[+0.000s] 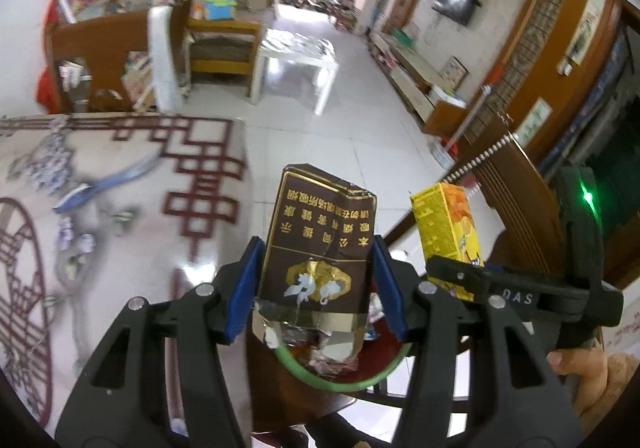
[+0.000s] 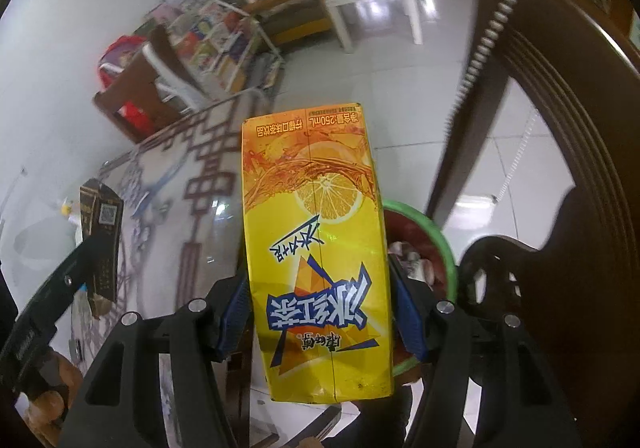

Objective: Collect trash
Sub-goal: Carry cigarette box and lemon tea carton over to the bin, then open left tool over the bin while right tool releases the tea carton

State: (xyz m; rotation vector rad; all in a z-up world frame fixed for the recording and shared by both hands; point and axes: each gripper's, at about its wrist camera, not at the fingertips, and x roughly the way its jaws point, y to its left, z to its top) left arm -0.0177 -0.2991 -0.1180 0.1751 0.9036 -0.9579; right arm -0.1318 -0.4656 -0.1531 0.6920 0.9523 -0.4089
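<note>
Brown cigarette pack (image 1: 320, 244) sits pinched between your left gripper's (image 1: 316, 284) blue pads, and the yellow tea carton (image 2: 316, 248) is clamped the same way in your right gripper (image 2: 320, 312); you're holding both above the green-rimmed bin (image 2: 444, 248) beside the table (image 1: 120, 188), likely so each drops straight in once you loosen the jaws

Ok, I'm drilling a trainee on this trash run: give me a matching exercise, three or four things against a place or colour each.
Things:
1. cigarette pack
2. drink carton
3. bin rim
4. small table

Descriptions:
A. green
B. white, out on the floor
C. brown, between the left gripper's fingers
D. yellow, between the right gripper's fingers

Pairs: 1-C, 2-D, 3-A, 4-B
</note>
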